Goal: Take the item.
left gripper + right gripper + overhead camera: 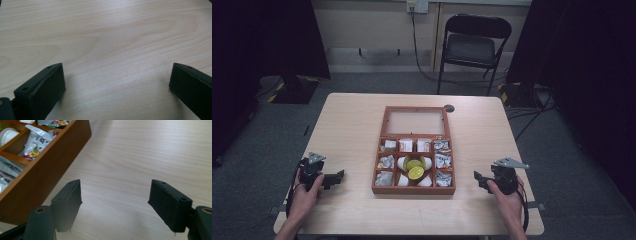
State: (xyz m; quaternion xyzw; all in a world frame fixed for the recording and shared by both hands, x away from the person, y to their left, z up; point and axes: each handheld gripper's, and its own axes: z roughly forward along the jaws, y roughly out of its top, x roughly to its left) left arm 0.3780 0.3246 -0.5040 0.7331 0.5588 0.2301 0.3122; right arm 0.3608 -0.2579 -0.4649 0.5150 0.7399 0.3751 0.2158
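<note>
A wooden box (414, 187) sits in the middle of the table (352, 125), lid (415, 121) laid open on its far side so the compartments are reachable from above. The left gripper (339, 175) rests on the near left of the table, well apart from the box, jaws spread wide with bare wood between them in its own view (117, 82). The right gripper (477, 176) rests on the near right, a little closer to the box, also wide open and holding nothing; in its own view (115, 202) the box wall (45, 172) runs just beside its left jaw. Both point inward at the box, which looks like a ready stance on either side of it.

The centre compartments hold green lime-like fruit (415, 173) among white tubs (402, 163); the side cells hold foil sachets (442, 161) and the far row small packets (405, 145). Print on the sachets is too small to read, and whether the green pieces are whole or halved is hard to judge. The right gripper view cuts the box off at its corner. The person's forearms are cropped at the near edge.
</note>
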